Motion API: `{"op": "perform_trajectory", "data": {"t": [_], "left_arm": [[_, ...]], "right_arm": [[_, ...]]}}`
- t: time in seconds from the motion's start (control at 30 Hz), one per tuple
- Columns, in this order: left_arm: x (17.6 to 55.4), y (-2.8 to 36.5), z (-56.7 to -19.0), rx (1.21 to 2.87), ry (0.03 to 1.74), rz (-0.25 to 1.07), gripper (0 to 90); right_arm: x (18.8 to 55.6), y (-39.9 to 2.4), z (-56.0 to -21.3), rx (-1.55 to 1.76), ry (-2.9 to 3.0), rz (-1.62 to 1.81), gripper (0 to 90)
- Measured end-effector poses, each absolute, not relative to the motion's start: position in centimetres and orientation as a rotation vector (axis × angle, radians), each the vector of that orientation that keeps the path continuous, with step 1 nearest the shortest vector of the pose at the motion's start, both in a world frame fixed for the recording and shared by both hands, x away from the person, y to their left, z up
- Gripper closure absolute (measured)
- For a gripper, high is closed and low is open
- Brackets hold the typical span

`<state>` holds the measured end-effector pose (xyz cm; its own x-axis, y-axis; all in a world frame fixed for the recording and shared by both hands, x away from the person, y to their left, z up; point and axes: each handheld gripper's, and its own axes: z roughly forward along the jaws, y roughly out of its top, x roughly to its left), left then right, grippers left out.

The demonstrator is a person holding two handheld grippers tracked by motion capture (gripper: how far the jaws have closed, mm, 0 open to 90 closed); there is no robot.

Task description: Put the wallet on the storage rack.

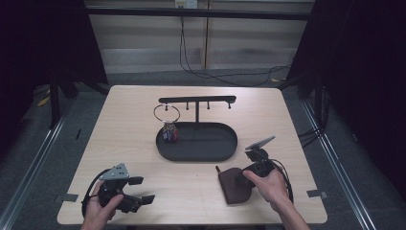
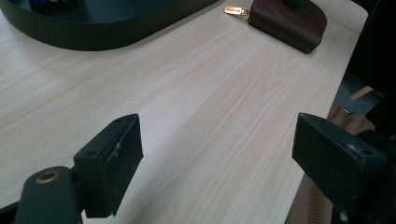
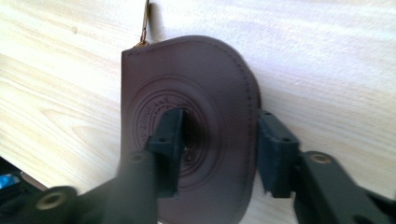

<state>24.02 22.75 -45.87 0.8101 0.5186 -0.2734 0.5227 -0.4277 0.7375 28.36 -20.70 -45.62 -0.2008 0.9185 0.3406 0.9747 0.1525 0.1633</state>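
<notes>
the brown leather pouch [image 3: 187, 140] lies flat near the table's [image 1: 143, 143] front right, right under the right gripper [image 3: 219, 149]. its jaws are half shut, one on the stamped top, one at the curved edge, not squeezing yet. the left gripper [image 2: 219, 163] waits wide open, empty, well apart.

- The table [image 1: 143, 143] had a pale wood-grain top with rounded corners and stood in the middle of the room.
- The floor [image 1: 72, 115] was grey carpet; metal rails [image 1: 36, 158] ran along it on both sides of the table.
- The rear wall [image 1: 143, 38] was light panelling, with black cables [image 1: 201, 69] hanging down it onto the floor.
- Dark curtains [image 1: 368, 72] flanked both sides.
- Tape marks [image 1: 316, 194] sat at the table's near corners.
</notes>
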Motion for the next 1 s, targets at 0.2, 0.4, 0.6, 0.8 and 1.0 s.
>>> {"op": "perform_trajectory", "data": {"t": [0.2,0.4,0.6,0.8,1.0], "left_arm": [[24.0,22.7,-45.9,2.104,0.762,-0.010,16.1],[24.0,22.6,-45.9,2.103,0.762,-0.007,16.1],[24.0,22.7,-45.9,2.098,0.761,0.000,16.1],[24.1,22.6,-46.0,2.102,0.771,-0.005,16.1],[24.1,22.7,-46.0,2.100,0.772,-0.005,16.1]], "right_arm": [[28.2,-21.0,-45.0,-1.872,-2.260,-0.555,65.1],[28.1,-20.4,-43.9,-1.845,-2.323,-0.570,72.3],[28.2,-20.1,-43.4,-1.826,-2.348,-0.561,74.3],[28.2,-19.7,-42.3,-1.795,-2.362,-0.587,81.0],[28.4,-19.0,-41.9,-1.772,-2.393,-0.570,81.8]]}}
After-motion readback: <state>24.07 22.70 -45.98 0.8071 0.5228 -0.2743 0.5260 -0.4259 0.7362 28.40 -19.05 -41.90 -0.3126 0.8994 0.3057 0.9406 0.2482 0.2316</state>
